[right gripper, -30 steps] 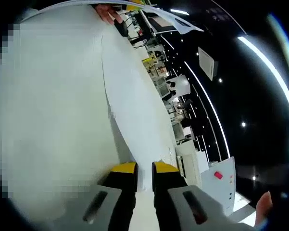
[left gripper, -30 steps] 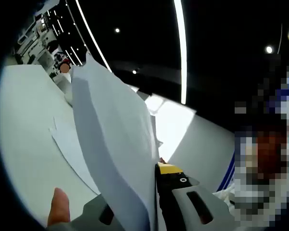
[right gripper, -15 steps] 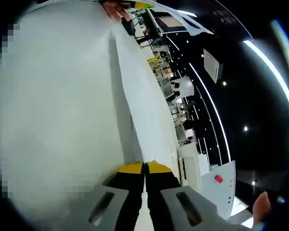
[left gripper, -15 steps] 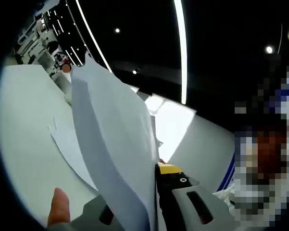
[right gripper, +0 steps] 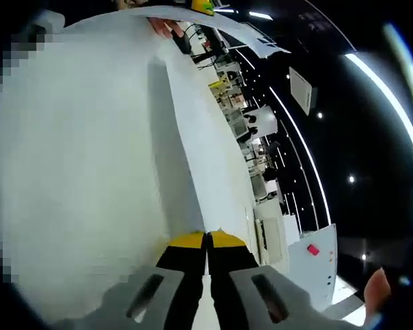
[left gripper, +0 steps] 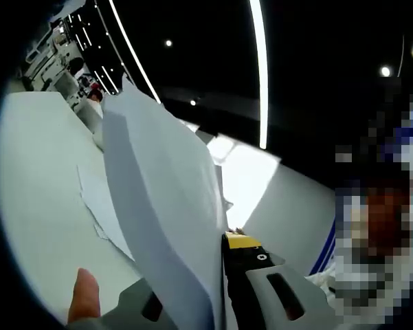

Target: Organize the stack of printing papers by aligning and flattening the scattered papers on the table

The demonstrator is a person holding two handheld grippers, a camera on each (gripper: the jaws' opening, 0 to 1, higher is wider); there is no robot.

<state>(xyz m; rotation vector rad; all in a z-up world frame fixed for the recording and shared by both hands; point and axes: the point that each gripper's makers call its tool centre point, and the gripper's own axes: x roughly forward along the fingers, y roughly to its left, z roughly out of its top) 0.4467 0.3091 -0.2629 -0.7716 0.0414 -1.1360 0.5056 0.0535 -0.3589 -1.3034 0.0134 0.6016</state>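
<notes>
Printing papers, gripped by both my tools.
Left gripper [left gripper: 216, 251]: one finger hidden behind the papers [left gripper: 161, 206], clamped on their edge; sheets rise lengthwise away from me, off the table [left gripper: 34, 192]. Right gripper [right gripper: 206, 239]: fingers pressed together on the sheet edge; sheet runs lengthwise away.

The papers [left gripper: 165, 199] pinched in the left gripper [left gripper: 223, 242] are plain white, shaded pale bluish-grey along their curl. Beyond its jaws, the table [left gripper: 34, 179] is white too. Both grippers have yellow tips on black fingers with grey bodies; the right gripper [right gripper: 207, 238] presses white paper [right gripper: 213, 165].
</notes>
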